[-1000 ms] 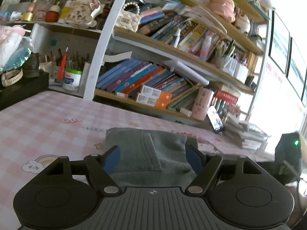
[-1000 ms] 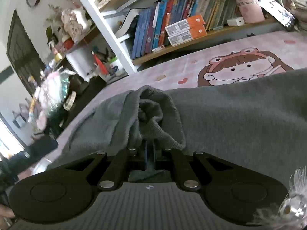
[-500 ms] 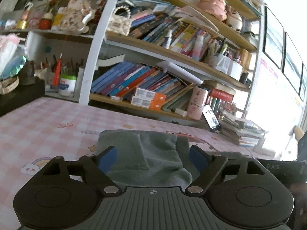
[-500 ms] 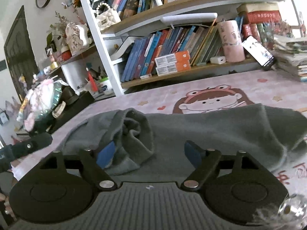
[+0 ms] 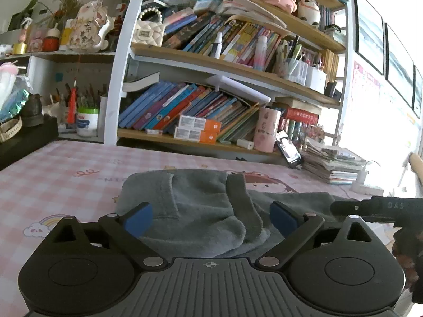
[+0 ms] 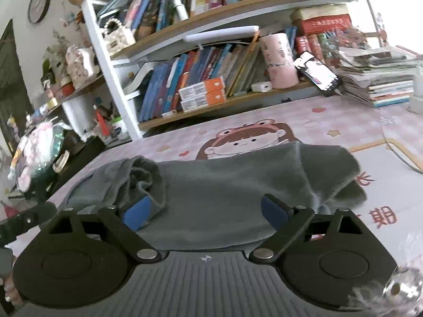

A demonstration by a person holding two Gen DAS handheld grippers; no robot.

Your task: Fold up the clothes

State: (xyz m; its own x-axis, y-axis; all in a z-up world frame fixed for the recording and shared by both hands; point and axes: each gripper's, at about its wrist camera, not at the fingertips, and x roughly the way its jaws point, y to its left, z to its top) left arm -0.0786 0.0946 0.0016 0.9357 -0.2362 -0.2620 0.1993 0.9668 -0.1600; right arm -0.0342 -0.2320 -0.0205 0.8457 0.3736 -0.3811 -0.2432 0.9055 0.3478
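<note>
The bunched cloth clamped a second earlier had been released by the right gripper (image 6: 205, 212), whose jaws were opening, nothing pinched. The left gripper (image 5: 210, 218) was likewise opening, empty. The grey garment (image 6: 232, 185) lay partly folded beyond both, on the pink table cover (image 5: 53, 177); further folds seemed left.

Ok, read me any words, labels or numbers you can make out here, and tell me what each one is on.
"DAS": pale letters on the black bar at the right edge of the left wrist view.
"朝": large red character printed on the pink table mat, near its right side.
Book spines, orange boxes, red box, characters on the white figurine: printed, but too small or blurred to read.
</note>
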